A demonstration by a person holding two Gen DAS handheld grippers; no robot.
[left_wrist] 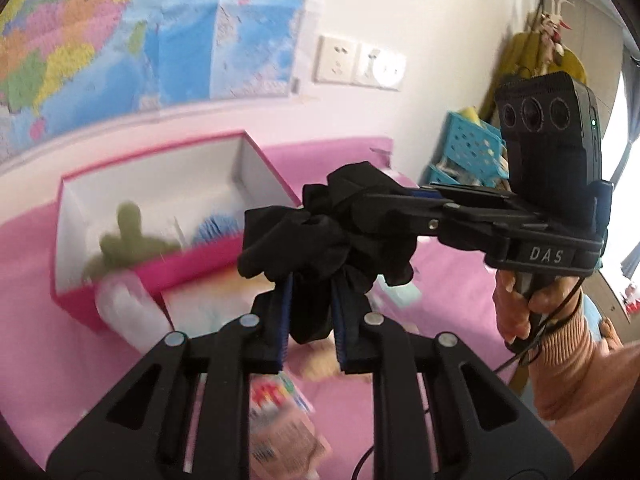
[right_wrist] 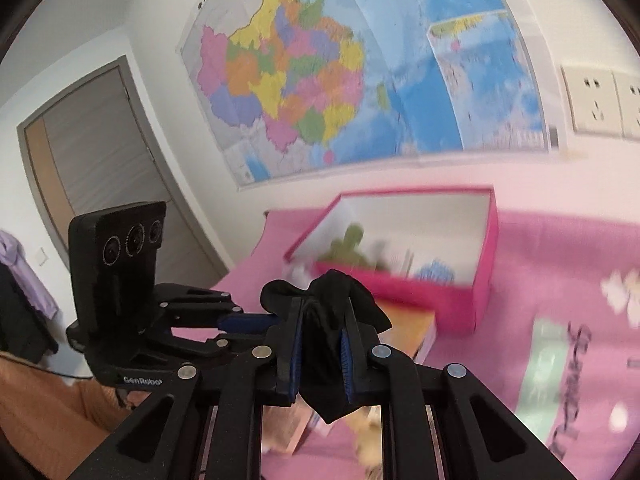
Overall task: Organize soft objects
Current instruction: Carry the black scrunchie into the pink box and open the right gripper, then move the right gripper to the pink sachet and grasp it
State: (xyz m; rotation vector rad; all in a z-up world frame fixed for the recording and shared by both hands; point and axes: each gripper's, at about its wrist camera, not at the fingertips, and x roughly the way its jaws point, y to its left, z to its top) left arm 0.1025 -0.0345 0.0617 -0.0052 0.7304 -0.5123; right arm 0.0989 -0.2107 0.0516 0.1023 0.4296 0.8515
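A black fabric scrunchie hangs in the air above the pink bedspread. My left gripper is shut on its lower part. My right gripper comes in from the right and is shut on its upper part. In the right wrist view my right gripper pinches the black scrunchie, and the left gripper reaches in from the left. A pink open box with white inside walls sits behind, holding a green soft toy and a blue spiky item.
A white bottle-like object and a booklet lie on the bedspread below the grippers. Blue plastic baskets stand at the far right. A wall map and sockets are on the wall.
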